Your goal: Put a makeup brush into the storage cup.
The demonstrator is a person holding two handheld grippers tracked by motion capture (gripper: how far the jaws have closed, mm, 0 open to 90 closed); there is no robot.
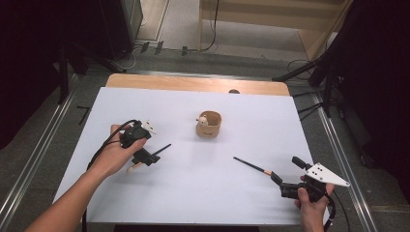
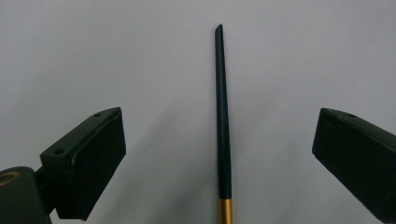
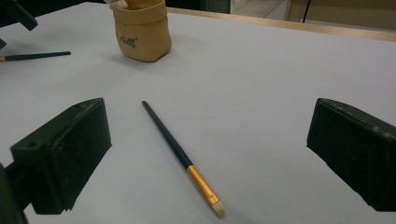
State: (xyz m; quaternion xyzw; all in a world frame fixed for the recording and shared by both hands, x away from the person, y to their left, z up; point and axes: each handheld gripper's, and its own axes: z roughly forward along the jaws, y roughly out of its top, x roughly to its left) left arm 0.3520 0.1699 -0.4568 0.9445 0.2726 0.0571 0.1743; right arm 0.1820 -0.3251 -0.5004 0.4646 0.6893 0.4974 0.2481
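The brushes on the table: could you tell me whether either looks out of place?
Both brushes lie loose on the table, one before each open gripper, instead of standing in the tan pouch. Nothing looks spilled or damaged.

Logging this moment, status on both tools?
Left tool open over one makeup brush. Right tool open over the other brush. Path clear.

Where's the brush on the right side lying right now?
In the high view the right brush lies flat on the white table, right of centre, just ahead of the open right gripper.
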